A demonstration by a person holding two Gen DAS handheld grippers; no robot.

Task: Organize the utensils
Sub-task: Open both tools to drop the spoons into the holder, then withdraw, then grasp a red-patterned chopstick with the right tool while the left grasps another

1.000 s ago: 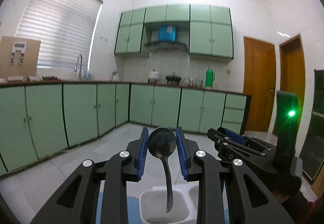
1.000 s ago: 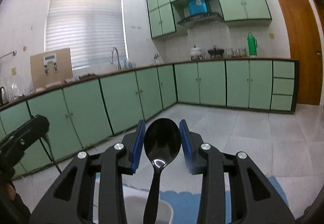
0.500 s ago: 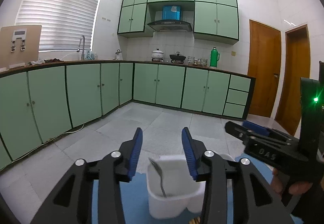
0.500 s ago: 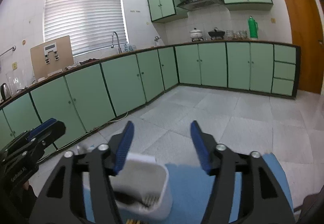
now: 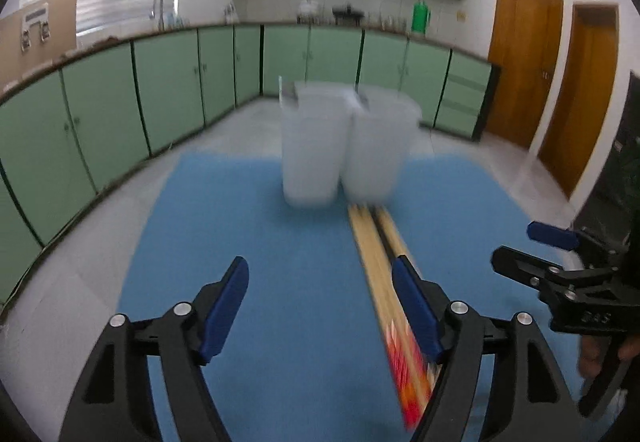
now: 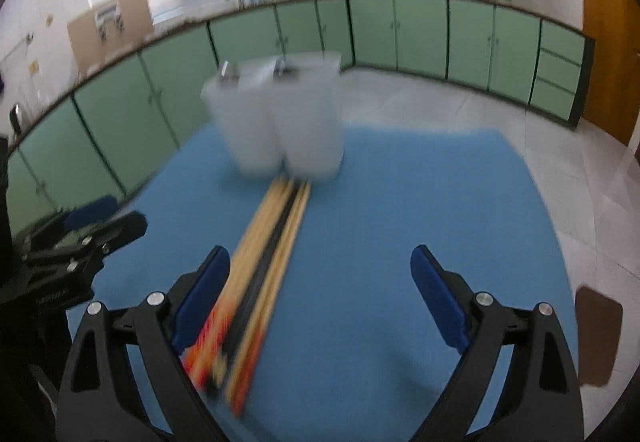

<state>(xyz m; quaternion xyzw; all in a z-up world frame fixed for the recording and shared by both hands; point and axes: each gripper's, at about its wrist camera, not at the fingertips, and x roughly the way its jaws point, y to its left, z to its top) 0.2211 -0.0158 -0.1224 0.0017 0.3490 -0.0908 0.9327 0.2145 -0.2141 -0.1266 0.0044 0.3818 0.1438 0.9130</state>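
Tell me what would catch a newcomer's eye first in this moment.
A bundle of chopsticks lies lengthwise on the blue mat, its far tips at the foot of the white two-cup utensil holder standing at the mat's far end. Both the left gripper and the right gripper hang open and empty above the mat.

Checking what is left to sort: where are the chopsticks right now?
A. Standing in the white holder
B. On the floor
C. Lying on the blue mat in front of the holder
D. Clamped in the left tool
C: the chopsticks lie flat on the blue mat, ends toward the white holder; both tools are open and empty.
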